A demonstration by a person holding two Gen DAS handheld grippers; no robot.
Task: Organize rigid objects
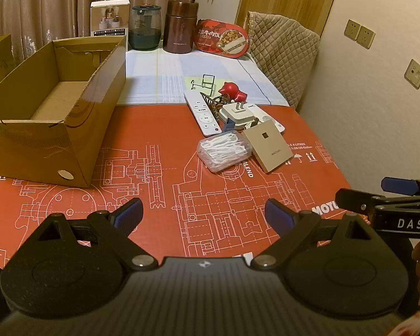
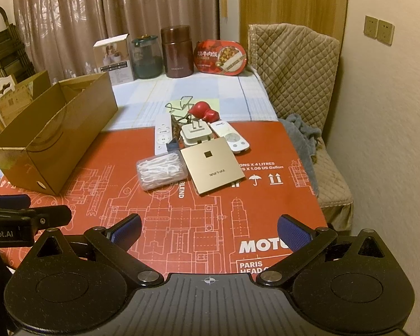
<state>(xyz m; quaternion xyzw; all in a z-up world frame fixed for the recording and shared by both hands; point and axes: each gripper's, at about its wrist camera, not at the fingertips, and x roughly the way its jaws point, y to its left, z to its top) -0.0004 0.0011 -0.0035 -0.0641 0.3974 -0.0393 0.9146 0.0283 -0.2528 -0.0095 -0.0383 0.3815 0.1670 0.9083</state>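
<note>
A pile of small rigid objects lies mid-table: a clear box of floss picks, a gold square router, a white remote, a white plug adapter, a red figurine and a wire stand. An open cardboard box, with nothing inside, stands to the left. My left gripper and right gripper hover open over the red mat's near part, well short of the pile.
A red printed mat covers the near table, a checked cloth the far part. At the back stand a white carton, a glass jar, a brown canister and a food tray. A quilted chair sits at the right.
</note>
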